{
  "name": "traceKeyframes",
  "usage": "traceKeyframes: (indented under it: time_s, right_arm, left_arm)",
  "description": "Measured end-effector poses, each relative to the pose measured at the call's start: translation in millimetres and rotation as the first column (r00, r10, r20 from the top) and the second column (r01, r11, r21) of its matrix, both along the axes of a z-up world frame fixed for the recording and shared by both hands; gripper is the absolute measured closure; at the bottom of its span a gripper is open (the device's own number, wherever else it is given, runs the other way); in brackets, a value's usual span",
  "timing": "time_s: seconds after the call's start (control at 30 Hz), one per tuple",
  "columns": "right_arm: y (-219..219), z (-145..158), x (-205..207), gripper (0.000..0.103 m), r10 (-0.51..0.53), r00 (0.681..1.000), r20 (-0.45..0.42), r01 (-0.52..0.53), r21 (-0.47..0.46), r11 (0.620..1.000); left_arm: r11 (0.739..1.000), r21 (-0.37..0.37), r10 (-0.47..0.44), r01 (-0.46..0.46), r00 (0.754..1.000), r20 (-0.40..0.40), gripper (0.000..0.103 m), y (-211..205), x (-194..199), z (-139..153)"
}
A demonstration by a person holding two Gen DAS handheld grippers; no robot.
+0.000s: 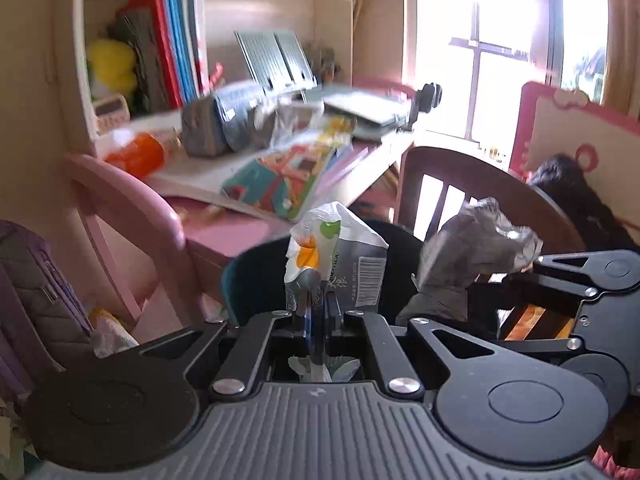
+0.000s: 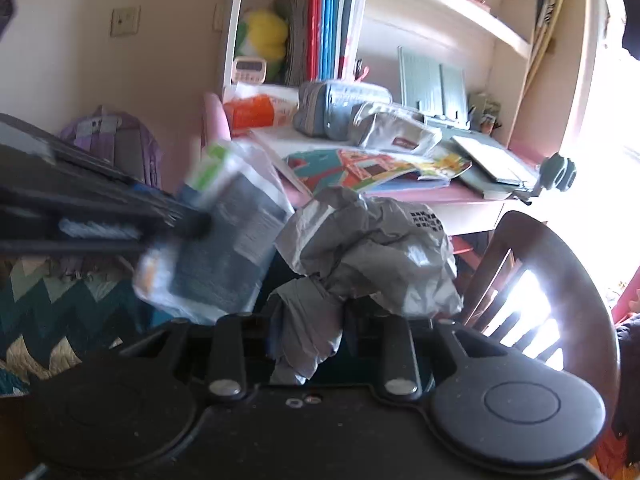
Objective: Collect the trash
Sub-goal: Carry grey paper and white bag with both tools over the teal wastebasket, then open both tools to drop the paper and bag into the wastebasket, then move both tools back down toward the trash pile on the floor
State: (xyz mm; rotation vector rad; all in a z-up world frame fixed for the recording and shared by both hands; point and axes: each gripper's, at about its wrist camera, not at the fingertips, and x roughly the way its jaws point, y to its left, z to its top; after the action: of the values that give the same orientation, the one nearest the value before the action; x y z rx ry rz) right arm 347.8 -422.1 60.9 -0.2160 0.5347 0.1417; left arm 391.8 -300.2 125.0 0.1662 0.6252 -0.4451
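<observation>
My left gripper [image 1: 316,312] is shut on a crumpled white snack wrapper [image 1: 336,256] with orange, green and a barcode; it stands up from the jaws. The same wrapper [image 2: 228,248] shows blurred in the right wrist view, held by the left gripper [image 2: 196,222] coming in from the left. My right gripper [image 2: 308,320] is shut on a crumpled grey plastic bag [image 2: 372,248]. That bag [image 1: 476,252] also shows in the left wrist view, to the right of the wrapper. A dark round bin [image 1: 256,276] lies just behind and below both pieces, mostly hidden.
A pink desk [image 1: 240,232] ahead holds books, grey pencil cases [image 1: 224,124], an orange pack [image 1: 136,156] and a laptop [image 1: 364,108]. A brown wooden chair [image 1: 472,184] stands right, a pink chair [image 1: 132,216] and purple backpack [image 1: 36,292] left. A zigzag rug [image 2: 60,320] covers the floor.
</observation>
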Motion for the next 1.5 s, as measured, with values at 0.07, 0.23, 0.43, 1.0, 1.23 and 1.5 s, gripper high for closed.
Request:
traceKeyframes:
  time_s: [0.07,0.23,0.43,1.0,1.23,1.5]
  right_arm:
    - [-2,-5,7,0.073,0.004,1.0,-0.02,-0.004,-0.009,1.0]
    - [-8,-19,28,0.072,0.01,0.996,-0.086,-0.01,0.002,1.0]
    - [-8,-34,39,0.066,0.03,0.988,-0.149,-0.031,-0.002,1.0]
    - [-14,-20,14,0.046,0.022,0.992,-0.124,-0.02,0.018,1.0]
    - [-4,1,-14,0.045,0.036,0.995,-0.095,-0.035,0.012,0.999]
    - [27,24,-56,0.044,0.087,0.994,-0.062,-0.088,-0.017,0.996]
  left_arm:
    - [1.0,0.026,0.006,-0.005,0.999,-0.033,0.097,-9,14,-13]
    - [0.996,0.086,0.029,-0.02,0.994,-0.106,0.097,-21,32,-35]
    - [0.987,0.159,0.058,-0.029,0.982,-0.18,0.097,-29,46,-58]
    - [0.988,0.154,0.022,0.006,0.984,-0.178,0.054,-28,22,-48]
    - [0.994,0.111,0.019,-0.003,0.989,-0.145,0.05,-5,-5,-24]
    - [0.998,0.065,0.024,-0.018,0.995,-0.096,0.041,33,-50,8]
